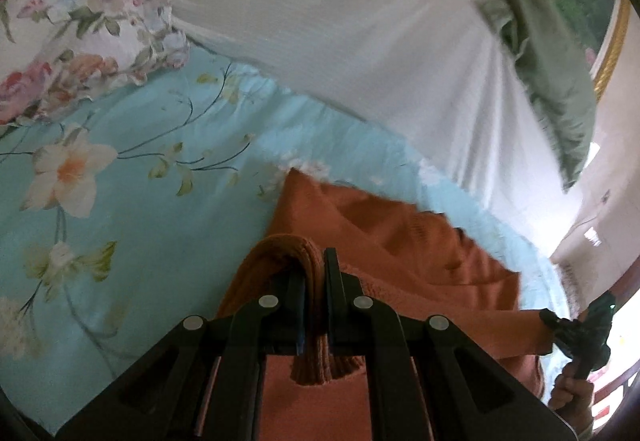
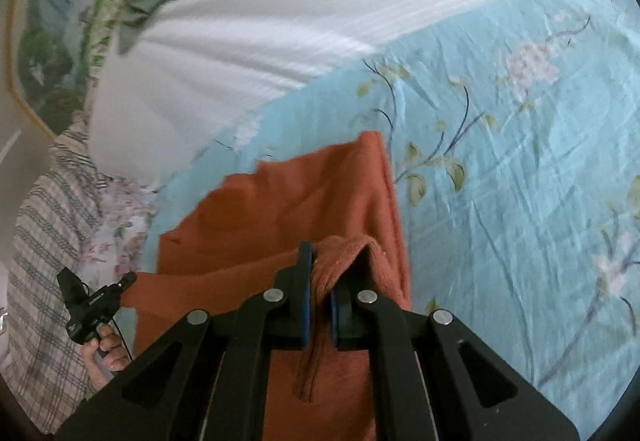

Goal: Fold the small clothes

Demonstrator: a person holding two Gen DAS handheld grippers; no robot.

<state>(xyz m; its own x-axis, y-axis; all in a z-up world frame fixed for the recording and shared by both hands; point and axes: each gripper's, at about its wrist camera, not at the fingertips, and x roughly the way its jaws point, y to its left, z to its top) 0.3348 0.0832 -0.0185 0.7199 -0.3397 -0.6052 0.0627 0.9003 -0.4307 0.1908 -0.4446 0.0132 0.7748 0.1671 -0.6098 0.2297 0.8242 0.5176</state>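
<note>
An orange knit garment (image 1: 384,241) hangs stretched between both grippers over the light blue floral bedsheet (image 1: 132,209). My left gripper (image 1: 316,261) is shut on a bunched ribbed edge of it. My right gripper (image 2: 320,265) is shut on the opposite bunched edge of the orange garment (image 2: 288,201). In the left wrist view the right gripper (image 1: 576,333) shows at the far right, held by a hand. In the right wrist view the left gripper (image 2: 92,301) shows at the far left, also in a hand. The far end of the cloth drapes down toward the sheet.
A white ribbed blanket (image 1: 360,21) lies folded beyond the garment. A floral pillow (image 1: 80,33) sits at the left, a green cushion (image 1: 552,81) at the right. A plaid fabric (image 2: 44,241) lies by the bed's left side in the right wrist view.
</note>
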